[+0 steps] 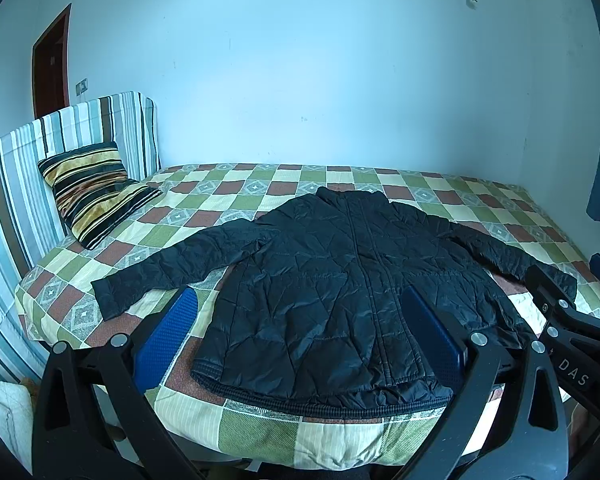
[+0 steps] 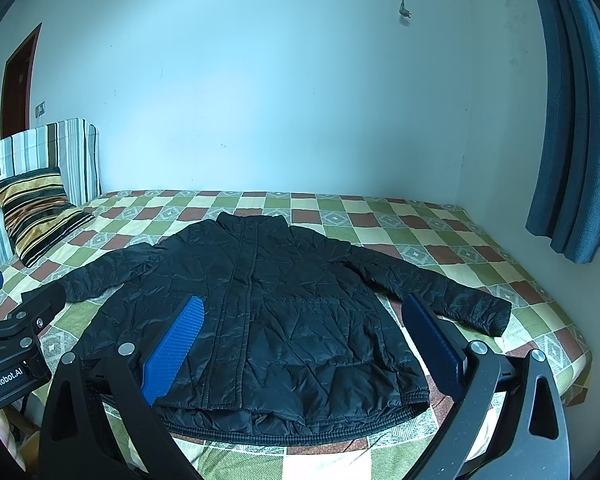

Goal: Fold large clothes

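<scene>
Hovering with jaws spread and empty, the left hand-held gripper and right hand-held gripper face the jacket, which lies flat and unfolded on the bed. Folding looks unstarted; next, each should probably pinch a sleeve beside the jacket's body and carry it inward.

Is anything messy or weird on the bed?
Nothing much. The black puffer jacket lies flat and face up on the checkered bedspread, sleeves spread out, not yet folded. Its bottom hem is slightly uneven, with the back layer peeking out. The striped pillow leans against the headboard.

jacket black, perhaps navy | bedspread green-cream-brown checks | pillow striped
</scene>
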### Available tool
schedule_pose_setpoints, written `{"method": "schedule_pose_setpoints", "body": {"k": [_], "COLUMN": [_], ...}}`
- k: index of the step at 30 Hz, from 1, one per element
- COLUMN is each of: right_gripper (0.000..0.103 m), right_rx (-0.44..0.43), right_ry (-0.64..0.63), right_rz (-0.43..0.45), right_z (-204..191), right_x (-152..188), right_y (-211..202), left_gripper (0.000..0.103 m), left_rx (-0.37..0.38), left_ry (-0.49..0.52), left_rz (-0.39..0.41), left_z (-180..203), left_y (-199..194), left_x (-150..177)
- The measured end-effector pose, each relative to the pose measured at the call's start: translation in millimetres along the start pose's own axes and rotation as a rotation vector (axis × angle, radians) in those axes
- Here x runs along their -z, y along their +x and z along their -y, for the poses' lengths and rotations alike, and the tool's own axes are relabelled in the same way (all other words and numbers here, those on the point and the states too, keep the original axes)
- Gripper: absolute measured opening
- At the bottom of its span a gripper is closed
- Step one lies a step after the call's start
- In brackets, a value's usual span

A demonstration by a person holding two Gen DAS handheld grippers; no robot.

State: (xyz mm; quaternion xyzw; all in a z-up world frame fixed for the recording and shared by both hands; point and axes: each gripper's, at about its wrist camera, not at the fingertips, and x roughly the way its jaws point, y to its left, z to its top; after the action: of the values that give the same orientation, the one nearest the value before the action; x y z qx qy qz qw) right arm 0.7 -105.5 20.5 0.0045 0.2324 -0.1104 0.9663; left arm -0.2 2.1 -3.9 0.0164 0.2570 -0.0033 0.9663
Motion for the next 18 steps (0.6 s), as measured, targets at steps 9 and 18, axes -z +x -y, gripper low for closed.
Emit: {"method": "schedule_pose_setpoints", "body": {"k": [9, 18], "right_gripper": [0.098, 0.098], "right_rx": [0.000, 0.001], "right_ry": [-0.001, -0.002], "right_rz": [0.000, -0.001], "right_z": [-0.3, -1.6], "right_x": [0.3, 0.9], "right_y": [0.2, 0.7], "left_gripper": [0.101, 0.101], "left_rx": [0.000, -0.001], "left_ry": [0.000, 0.000], "left_rz": [-0.001, -0.001], "left_z": [0.2, 0.5], "left_y": [0.0, 0.2], "left_x": [-0.2, -0.5]}}
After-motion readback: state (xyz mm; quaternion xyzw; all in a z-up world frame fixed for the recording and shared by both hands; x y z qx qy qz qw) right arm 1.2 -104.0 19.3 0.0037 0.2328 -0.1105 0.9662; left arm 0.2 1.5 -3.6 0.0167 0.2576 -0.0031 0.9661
